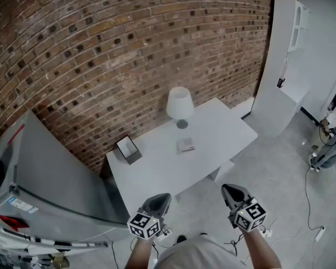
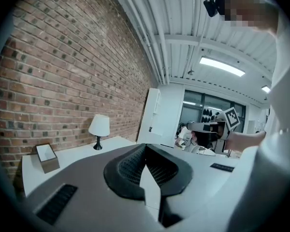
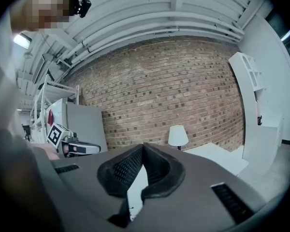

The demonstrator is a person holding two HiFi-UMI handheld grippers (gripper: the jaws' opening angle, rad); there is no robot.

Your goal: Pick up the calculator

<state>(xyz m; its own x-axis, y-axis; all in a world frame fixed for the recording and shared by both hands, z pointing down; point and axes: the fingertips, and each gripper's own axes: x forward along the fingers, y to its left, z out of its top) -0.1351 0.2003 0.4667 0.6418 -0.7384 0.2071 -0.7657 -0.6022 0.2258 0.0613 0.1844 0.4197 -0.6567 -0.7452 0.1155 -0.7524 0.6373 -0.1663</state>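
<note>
The left gripper and right gripper are hovering at bottom frame, jaws shut and empty; the calculator is lying untouched on the counter.

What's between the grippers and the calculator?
Nothing visible. The calculator lies on the table, lamp beyond it, box to its left. Left gripper and right gripper, both shut, sit short of the table's edge.
</note>
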